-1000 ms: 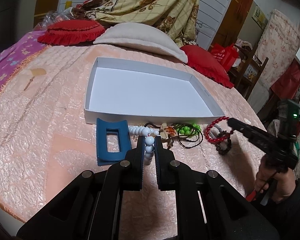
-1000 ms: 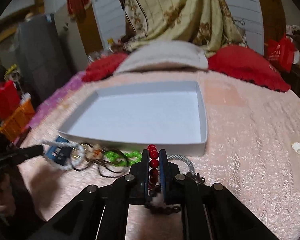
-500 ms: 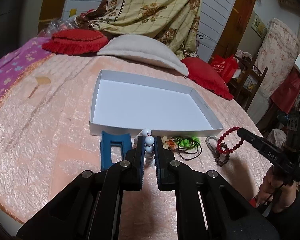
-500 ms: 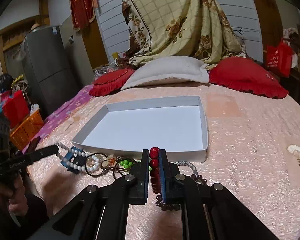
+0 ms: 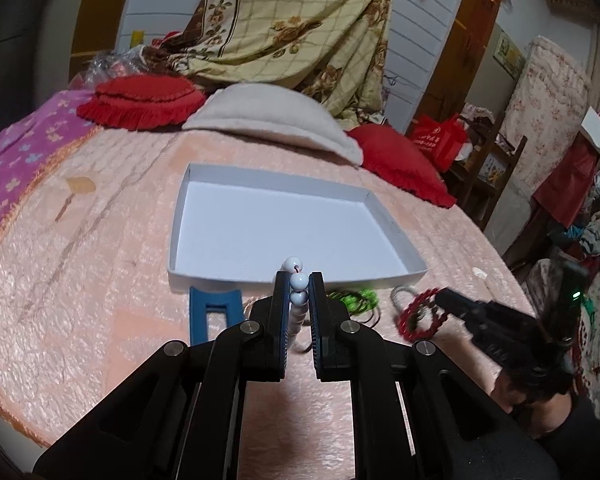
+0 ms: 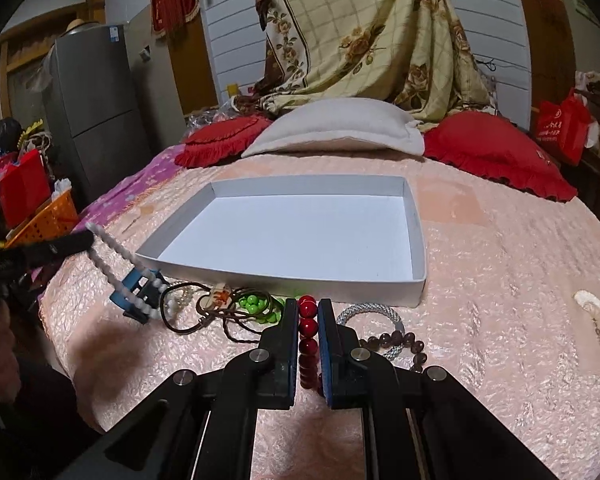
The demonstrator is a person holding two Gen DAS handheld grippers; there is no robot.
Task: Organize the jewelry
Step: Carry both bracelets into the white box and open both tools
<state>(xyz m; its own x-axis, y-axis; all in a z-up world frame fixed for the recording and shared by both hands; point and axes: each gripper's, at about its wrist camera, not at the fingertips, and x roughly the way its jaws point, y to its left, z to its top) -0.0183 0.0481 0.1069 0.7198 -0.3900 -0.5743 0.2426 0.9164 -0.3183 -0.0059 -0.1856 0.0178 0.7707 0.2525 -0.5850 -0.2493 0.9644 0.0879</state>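
Note:
My left gripper point(image 5: 299, 284) is shut on a white bead string point(image 5: 298, 281), lifted above the bed; it hangs as a loop in the right wrist view point(image 6: 116, 268). My right gripper point(image 6: 308, 312) is shut on a red bead bracelet point(image 6: 307, 328), also lifted; it shows blurred in the left wrist view point(image 5: 418, 316). An empty white shallow box point(image 5: 296, 276) point(image 6: 418, 240) lies just beyond both. Green beads on a dark cord point(image 6: 256, 306), a silver bracelet point(image 6: 374, 314) and a brown bead bracelet point(image 6: 404, 344) lie on the pink bedcover in front of the box.
A blue clip-like stand point(image 5: 214, 312) lies left of the jewelry pile. A small white-headed pin point(image 6: 590, 308) lies to the right. Red cushions point(image 6: 496, 156) and a beige pillow point(image 6: 336, 128) sit behind the box. A grey fridge point(image 6: 92, 104) stands at left.
Both grippers have risen, lifting the white string and the red bracelet off the bedcover, and have moved toward the box's near edge.

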